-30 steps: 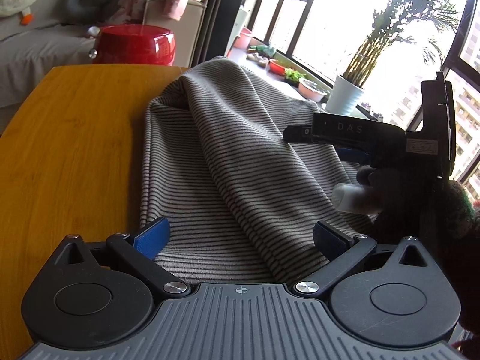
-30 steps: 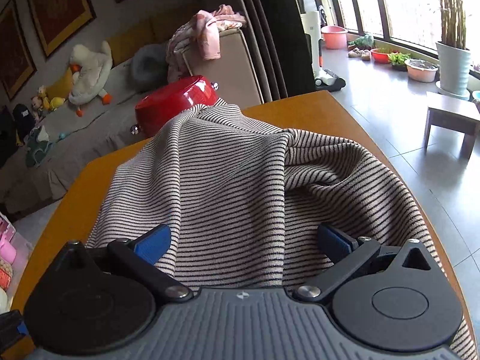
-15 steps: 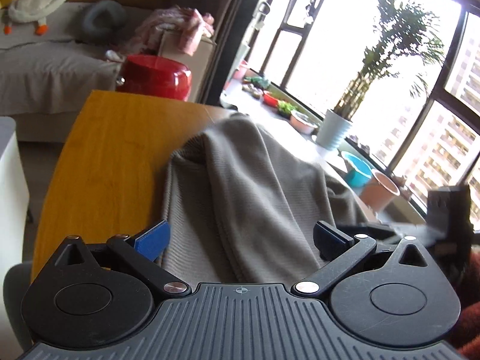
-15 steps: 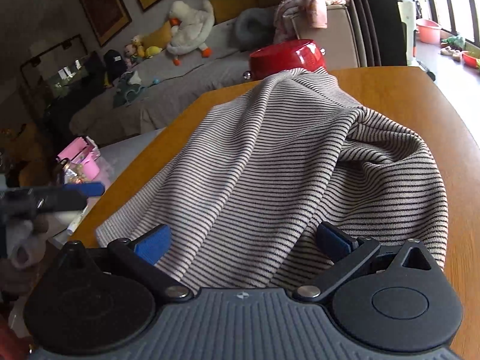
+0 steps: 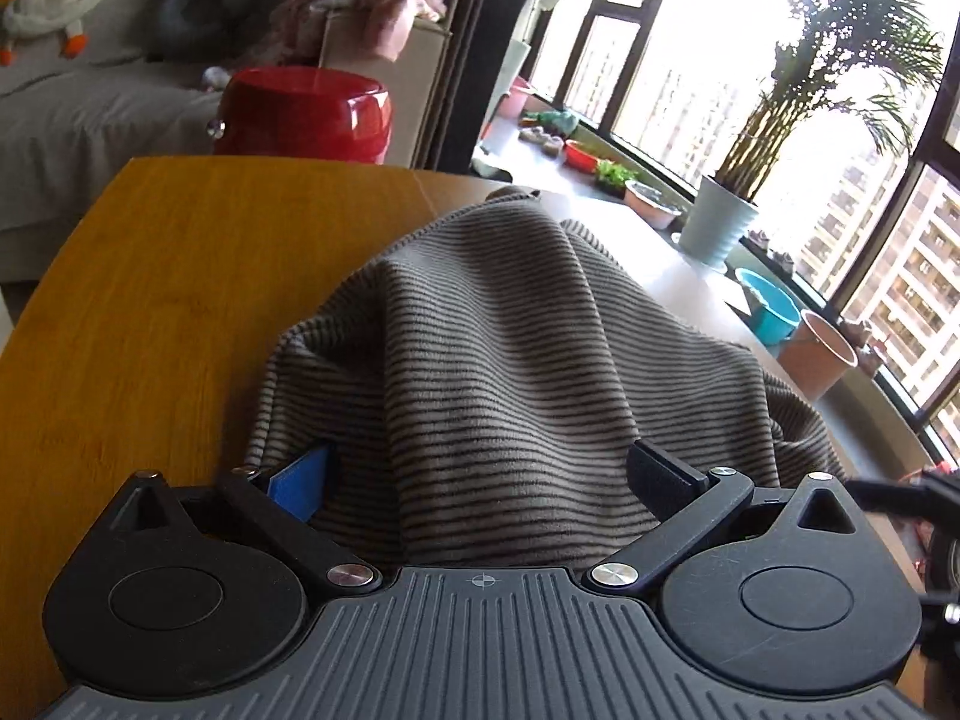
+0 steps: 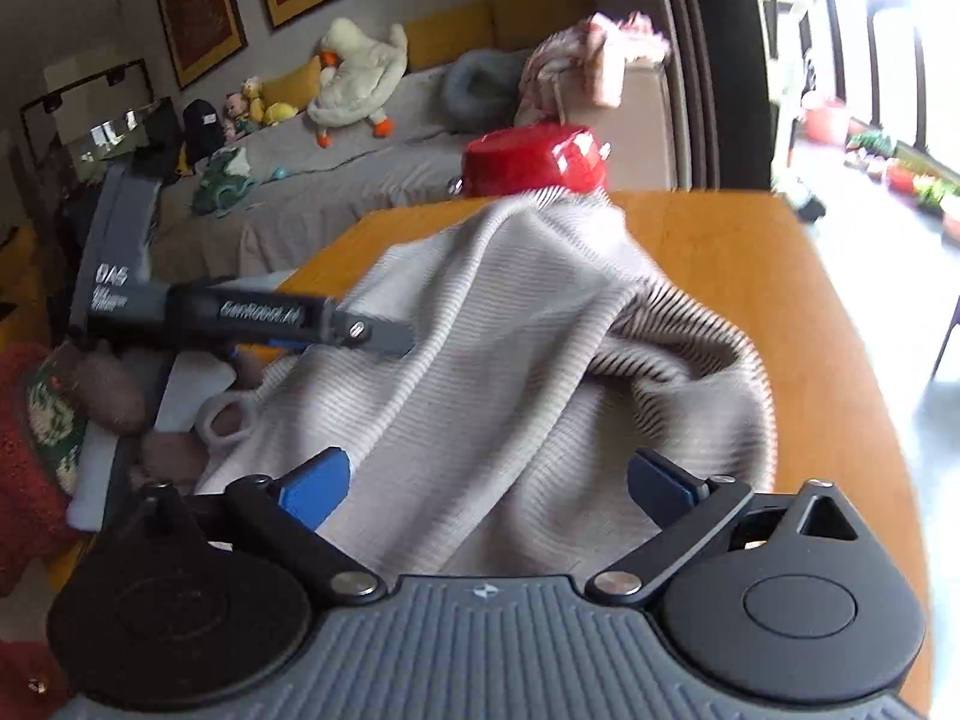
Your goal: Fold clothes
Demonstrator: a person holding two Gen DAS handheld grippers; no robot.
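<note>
Orange wooden table (image 5: pixel 150 300), red pot (image 5: pixel 303 114), stuffed duck (image 6: pixel 360 75), potted palm (image 5: pixel 726 228), framed pictures (image 6: pixel 198 6)

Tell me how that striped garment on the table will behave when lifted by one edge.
The striped garment looks floppy: it drapes in soft folds, so it would probably sag. It seems a light knit. On the smooth wooden table it may slide rather than stay put.

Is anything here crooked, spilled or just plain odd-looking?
Nothing is spilled or broken. The striped garment is what looks off: it sits on the wooden table in a rumpled, humped heap, not flat, and one edge seems to droop past the table's window side. The left gripper and right gripper both straddle its near folds.
</note>
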